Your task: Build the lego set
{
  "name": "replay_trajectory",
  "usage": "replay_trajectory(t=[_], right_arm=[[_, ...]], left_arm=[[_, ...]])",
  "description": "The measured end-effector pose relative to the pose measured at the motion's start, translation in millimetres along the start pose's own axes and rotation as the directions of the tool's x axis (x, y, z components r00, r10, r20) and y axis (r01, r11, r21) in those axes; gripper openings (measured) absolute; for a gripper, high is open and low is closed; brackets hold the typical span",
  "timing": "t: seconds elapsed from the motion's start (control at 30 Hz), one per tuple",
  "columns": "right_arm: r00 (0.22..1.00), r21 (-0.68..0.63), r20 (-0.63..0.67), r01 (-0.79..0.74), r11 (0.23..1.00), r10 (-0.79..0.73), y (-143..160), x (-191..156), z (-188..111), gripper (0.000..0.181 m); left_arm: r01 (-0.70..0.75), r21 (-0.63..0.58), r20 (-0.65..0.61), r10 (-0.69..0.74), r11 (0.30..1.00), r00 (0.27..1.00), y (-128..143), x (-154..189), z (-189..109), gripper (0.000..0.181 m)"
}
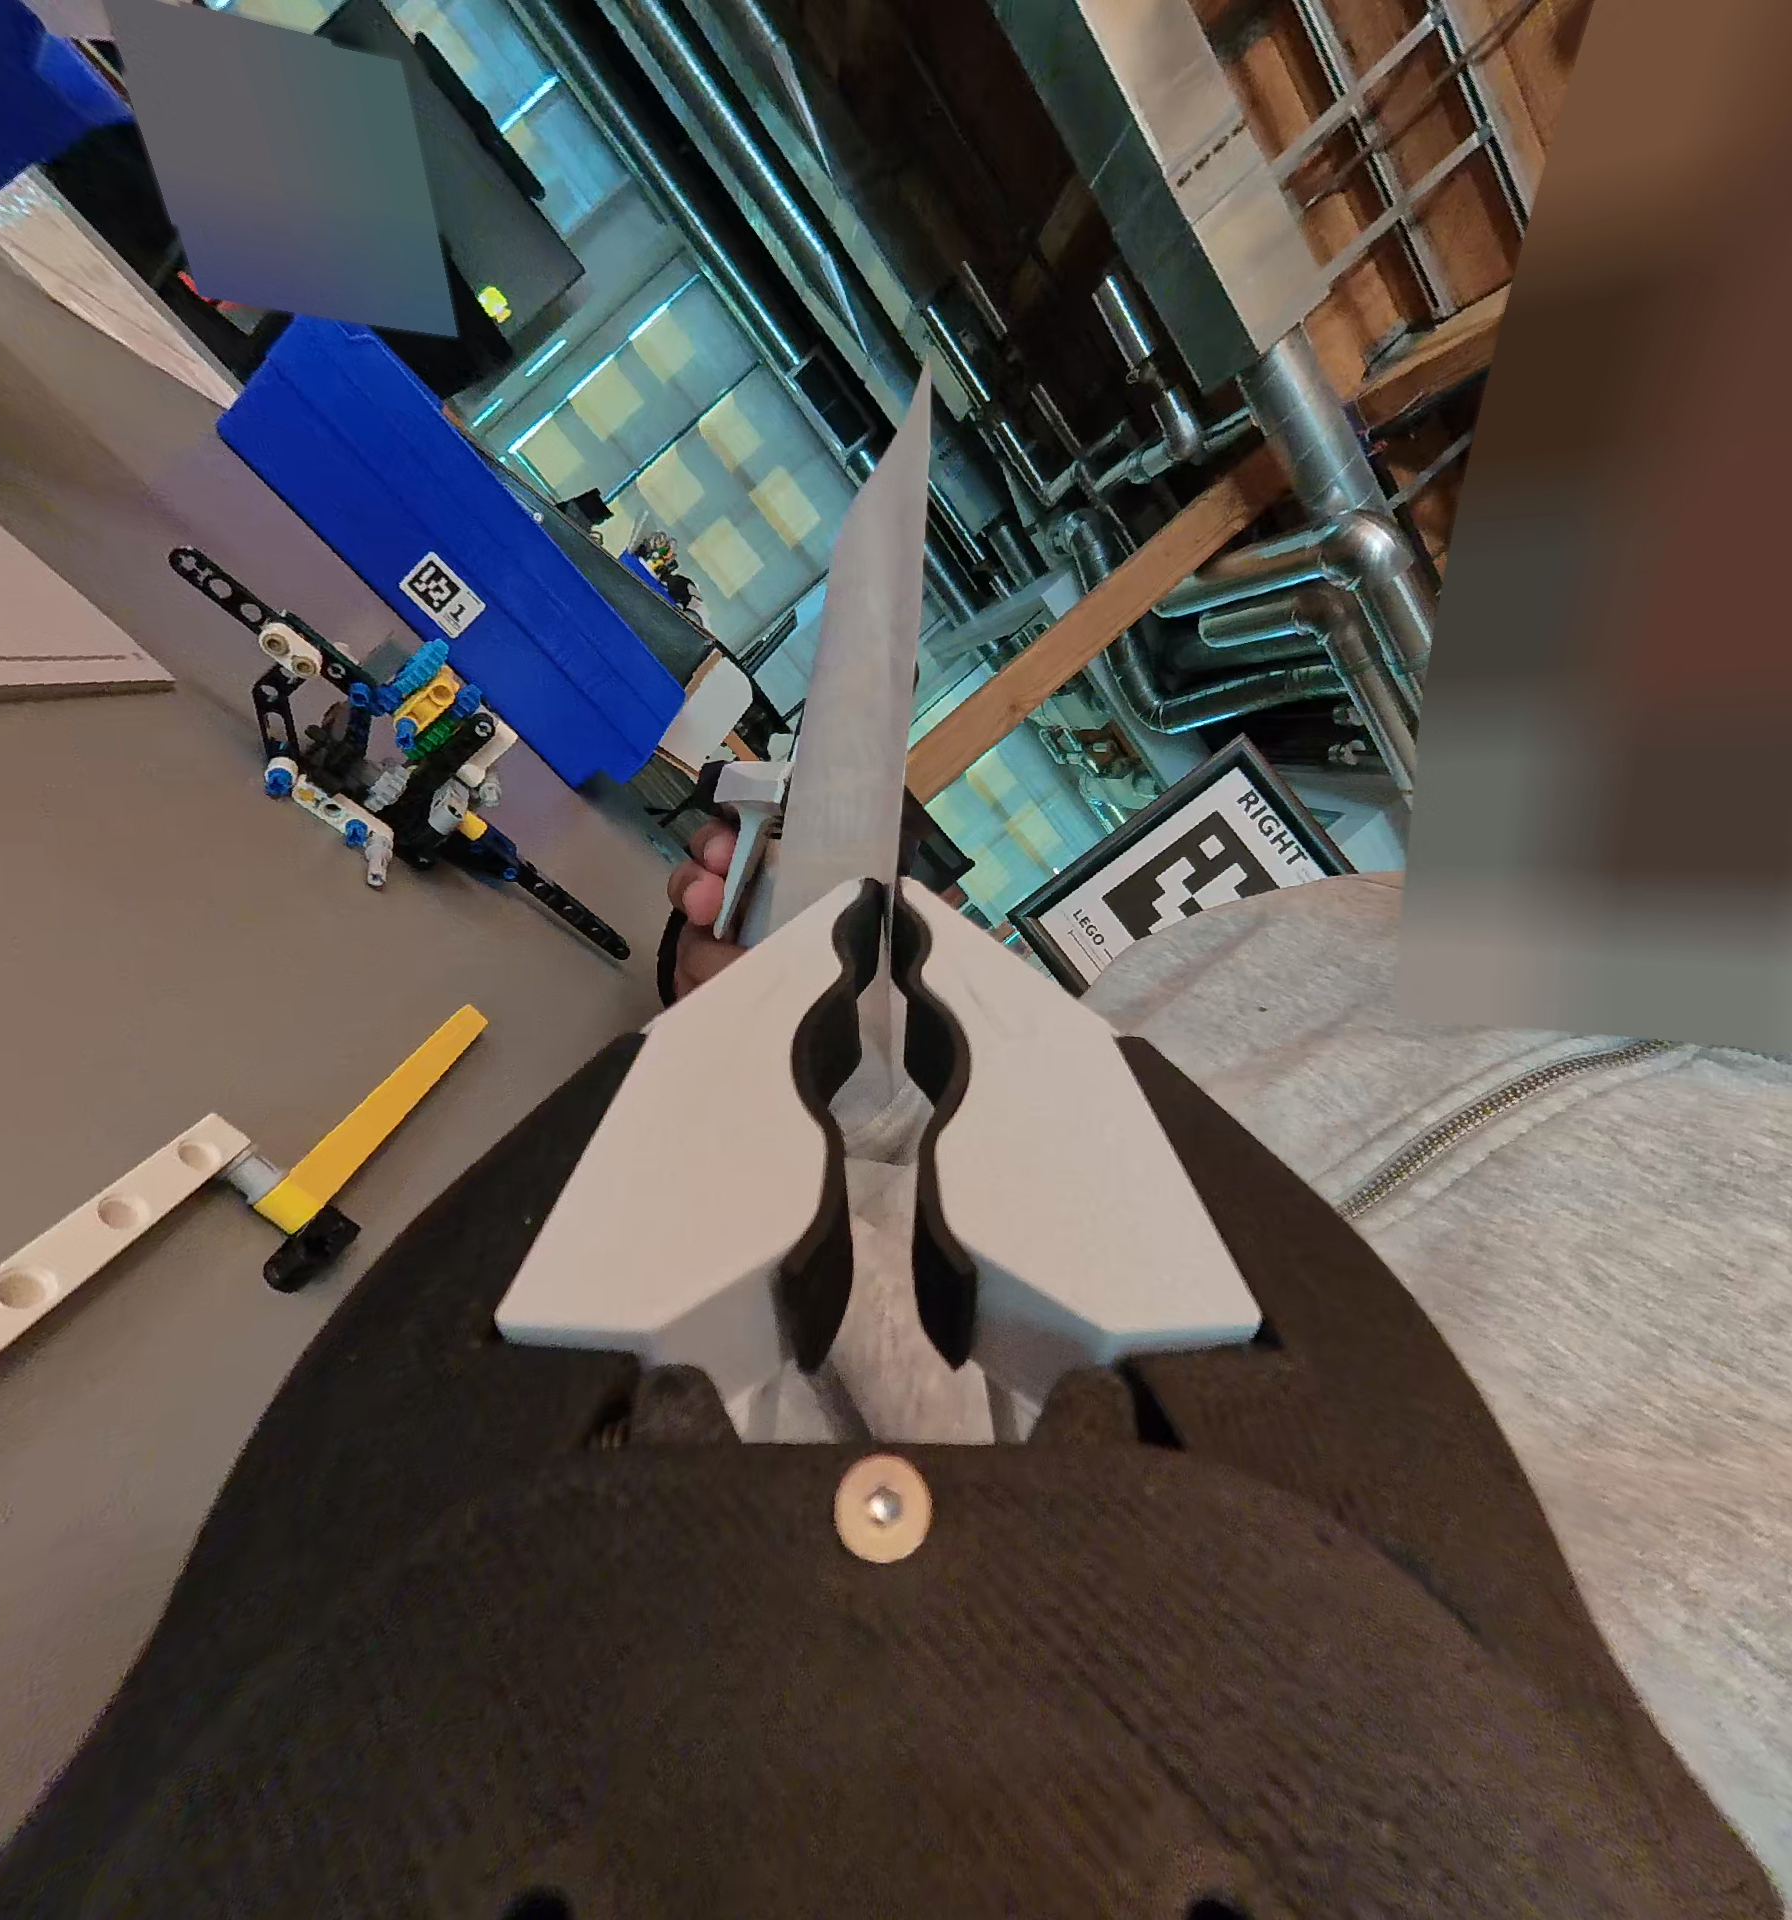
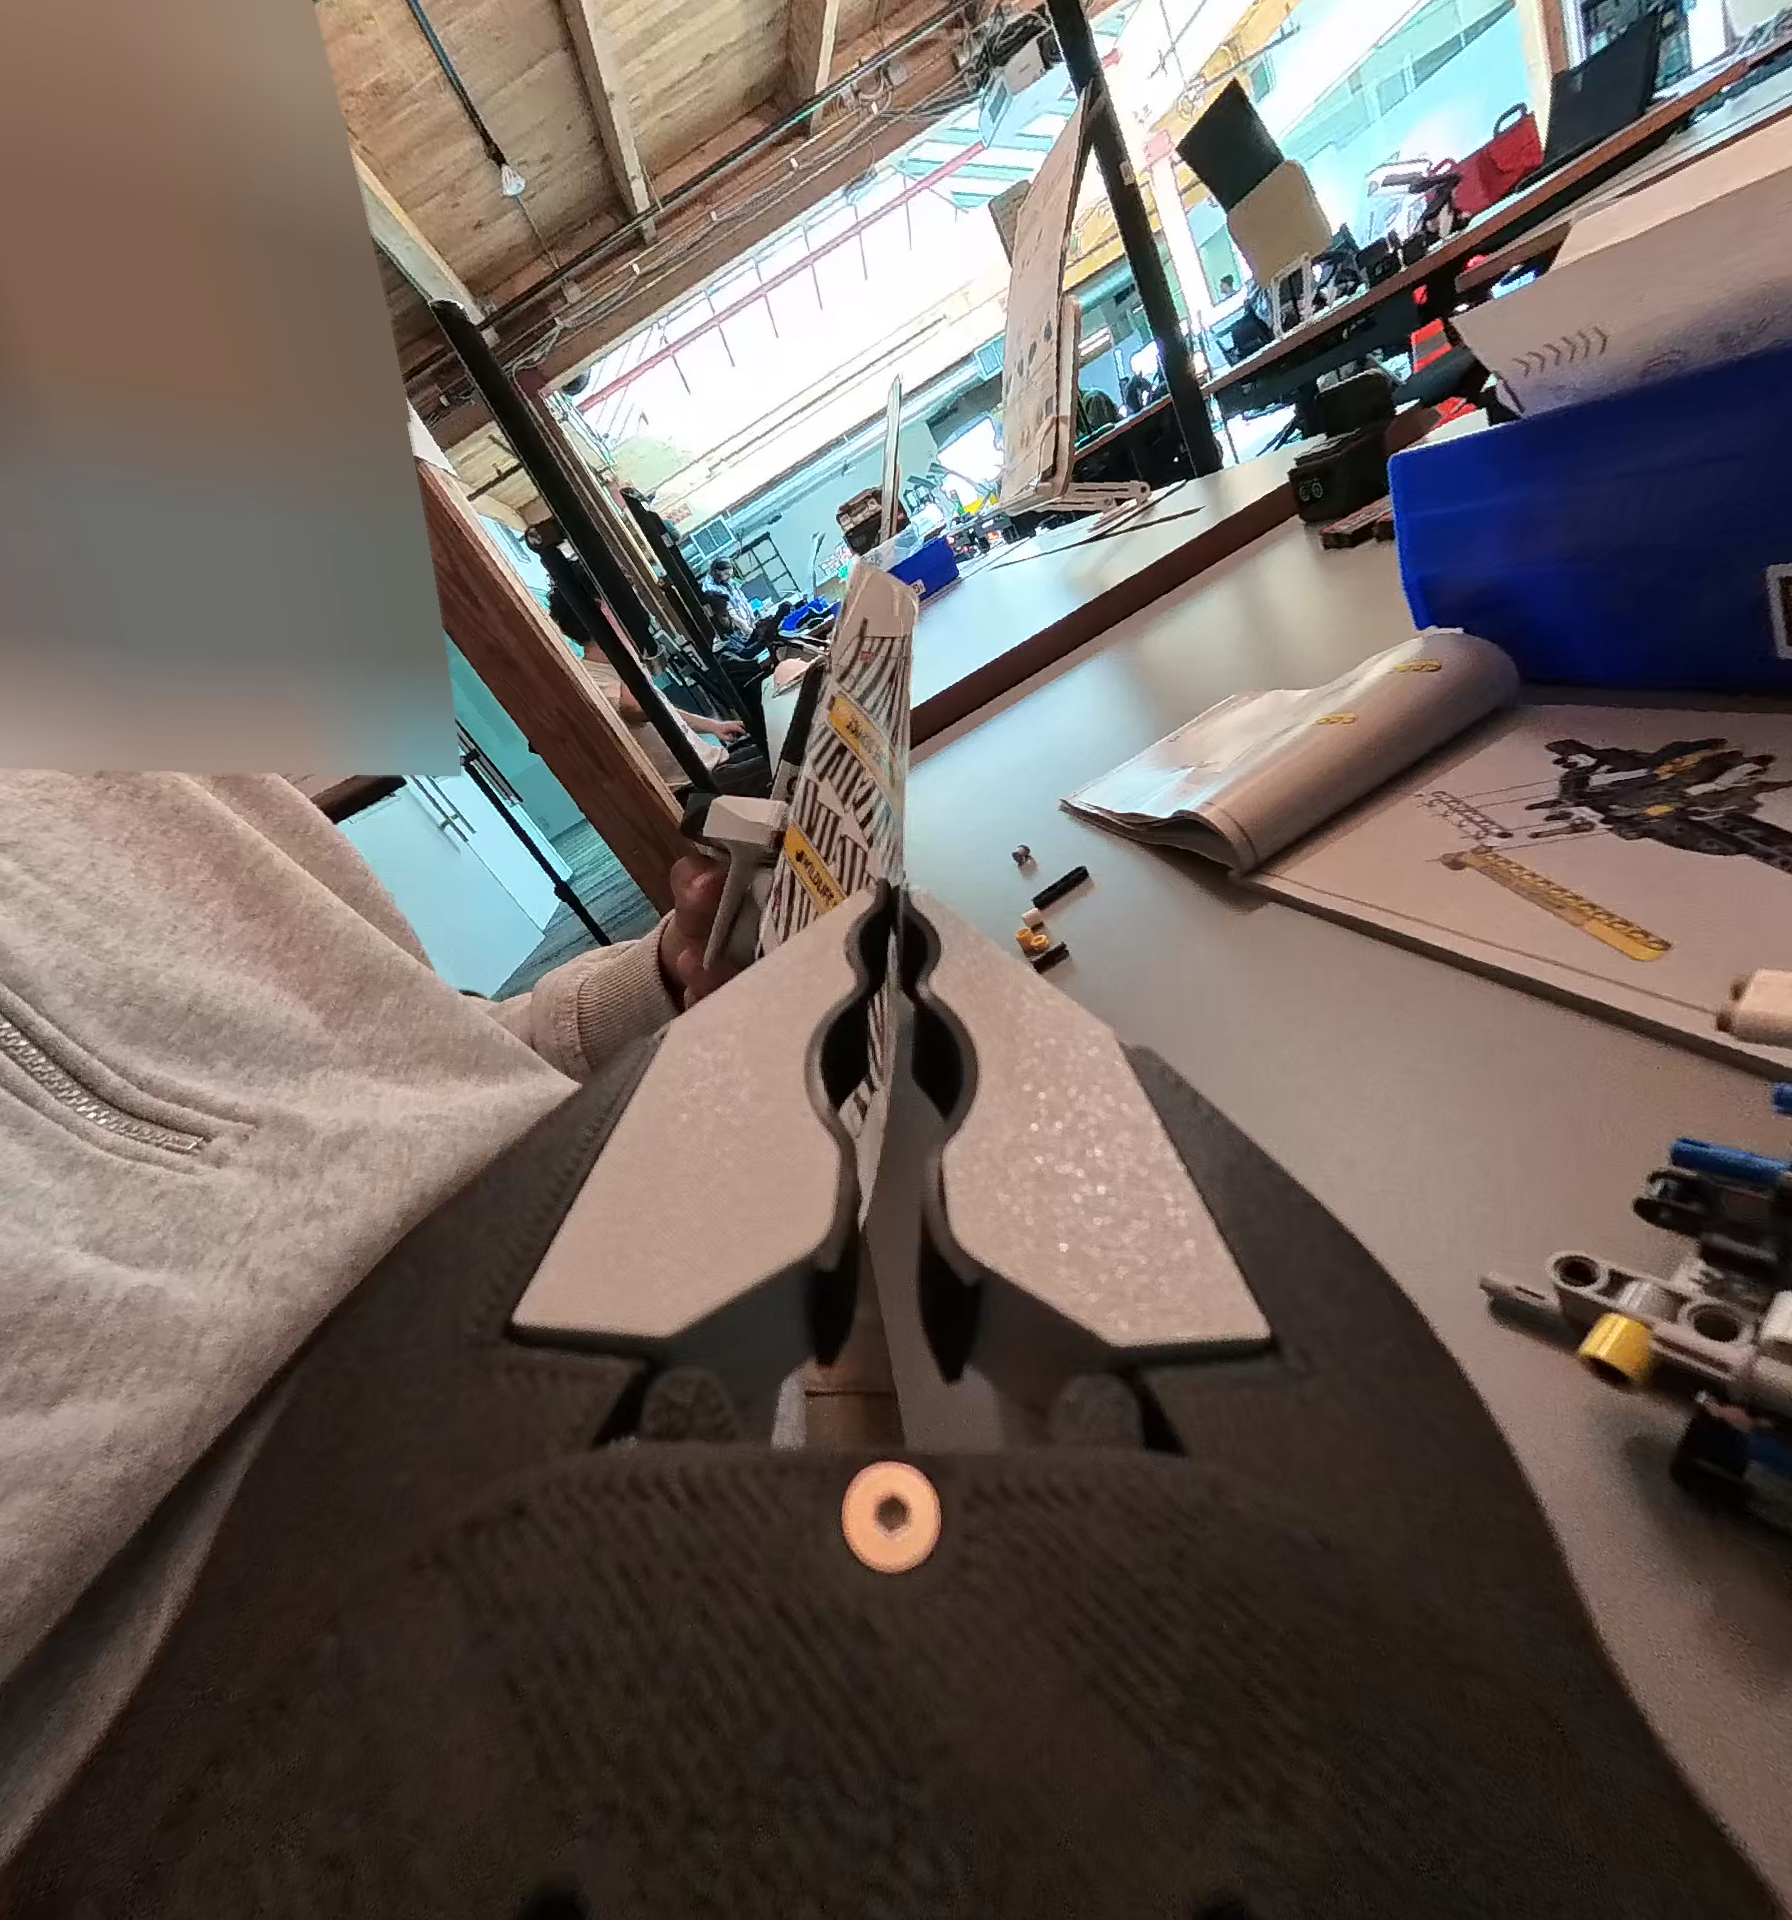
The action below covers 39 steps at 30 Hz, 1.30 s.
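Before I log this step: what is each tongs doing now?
Left tongs: closed on the sheet.
Right tongs: closed on the same sheet.

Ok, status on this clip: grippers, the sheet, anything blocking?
Left gripper and right gripper both shut on sticker sheet, held upright between them. Lego build on table, untouched. Nothing in the way.

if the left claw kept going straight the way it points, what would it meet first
The left claw is shut on a thin sheet and points up off the table. Beyond the sheet, the nearest thing in line seems to be the other claw's handle and the hand holding it, though depth is unclear.
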State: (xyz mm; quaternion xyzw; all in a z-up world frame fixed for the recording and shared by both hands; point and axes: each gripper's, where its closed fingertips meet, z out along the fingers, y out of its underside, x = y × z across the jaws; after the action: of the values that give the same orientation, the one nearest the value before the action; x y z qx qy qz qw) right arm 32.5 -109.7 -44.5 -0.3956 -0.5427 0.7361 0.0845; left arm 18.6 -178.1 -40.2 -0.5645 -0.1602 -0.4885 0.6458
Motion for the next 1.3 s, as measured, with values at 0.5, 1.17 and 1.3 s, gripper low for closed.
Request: replay_trajectory(t=[0.5, 1.17, 1.3], right_arm=[[1.0, 0.004, -0.01, -0.003, 1.0, 0.003, 0.1, 2.6, -0.4, 0.0], [1.0, 0.007, -0.011, -0.02, 1.0, 0.021, 0.9, 3.6, 2.6, 0.0], [1.0, 0.008, -0.011, -0.02, 1.0, 0.02, 0.9, 3.6, 3.2, 0.0]], left_arm=[[-0.004, -0.014, 0.011, 0.004, 1.0, 1.0, 2.5, -1.8, 0.5, 0.0], [0.009, -0.01, 0.017, -0.009, 1.0, 1.0, 1.6, -3.9, 0.2, 0.0], [0.009, -0.01, 0.017, -0.008, 1.0, 1.0, 1.6, -3.8, 0.3, 0.0]])
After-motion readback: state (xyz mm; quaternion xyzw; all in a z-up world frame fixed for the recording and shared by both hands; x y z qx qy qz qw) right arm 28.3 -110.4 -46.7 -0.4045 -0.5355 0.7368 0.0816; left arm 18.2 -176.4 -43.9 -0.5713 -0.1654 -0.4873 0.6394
